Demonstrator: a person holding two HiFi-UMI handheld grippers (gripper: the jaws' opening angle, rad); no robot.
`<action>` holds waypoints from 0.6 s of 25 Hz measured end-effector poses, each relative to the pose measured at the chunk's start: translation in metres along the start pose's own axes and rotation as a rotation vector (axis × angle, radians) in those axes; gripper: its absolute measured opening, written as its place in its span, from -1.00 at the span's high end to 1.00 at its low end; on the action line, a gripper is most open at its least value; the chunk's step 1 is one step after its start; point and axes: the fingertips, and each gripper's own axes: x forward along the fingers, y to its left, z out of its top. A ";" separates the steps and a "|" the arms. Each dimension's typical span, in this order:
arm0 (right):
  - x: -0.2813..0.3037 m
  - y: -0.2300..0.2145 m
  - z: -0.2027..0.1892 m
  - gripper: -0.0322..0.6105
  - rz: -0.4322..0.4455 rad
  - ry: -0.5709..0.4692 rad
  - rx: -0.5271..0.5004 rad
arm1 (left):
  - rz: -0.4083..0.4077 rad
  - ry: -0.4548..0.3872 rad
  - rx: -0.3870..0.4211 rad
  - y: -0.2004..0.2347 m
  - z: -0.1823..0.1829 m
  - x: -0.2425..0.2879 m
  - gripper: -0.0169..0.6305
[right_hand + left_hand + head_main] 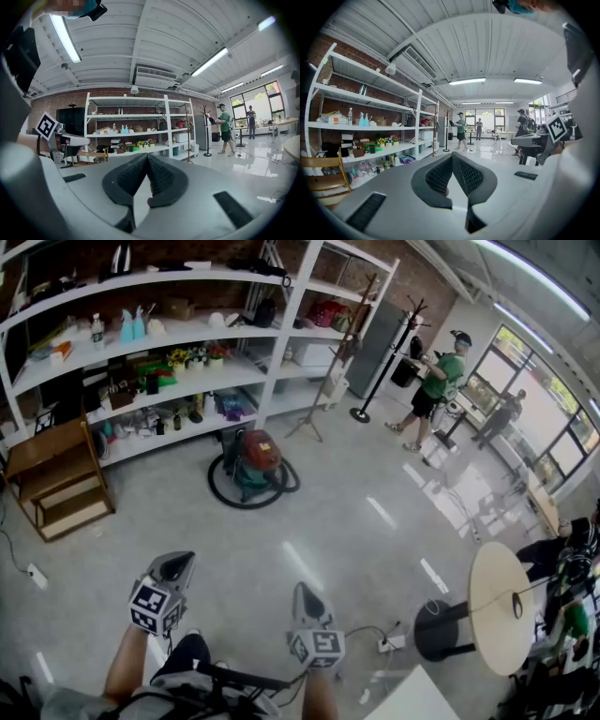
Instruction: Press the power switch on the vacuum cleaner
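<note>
The vacuum cleaner [257, 461] stands on the floor in front of the shelves, with a red top, a green body and a black hose looped round it. I cannot make out its switch from here. It is hidden in both gripper views. My left gripper [177, 566] [452, 157] and right gripper [307, 596] [147, 157] are held low and near me, well short of the vacuum cleaner. Both are shut with nothing between the pads.
White shelves [187, 376] full of small items run along the back wall. A wooden step stool [54, 479] stands at left. At right are a coat stand [375, 362], a walking person in green [433, 385], a round table [502, 606] and a power strip [388, 644].
</note>
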 end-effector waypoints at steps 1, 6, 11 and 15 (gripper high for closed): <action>0.004 -0.003 0.000 0.89 0.001 -0.001 0.001 | 0.000 0.001 -0.001 0.000 0.000 0.005 0.92; 0.037 -0.015 0.006 0.89 0.005 -0.015 0.011 | -0.016 0.014 0.002 0.014 0.001 0.038 0.92; 0.092 -0.032 0.013 0.89 0.010 -0.003 0.018 | -0.027 0.006 0.009 0.046 0.013 0.090 0.92; 0.145 -0.047 0.032 0.89 -0.001 0.005 0.012 | -0.041 0.011 -0.002 0.076 0.030 0.135 0.92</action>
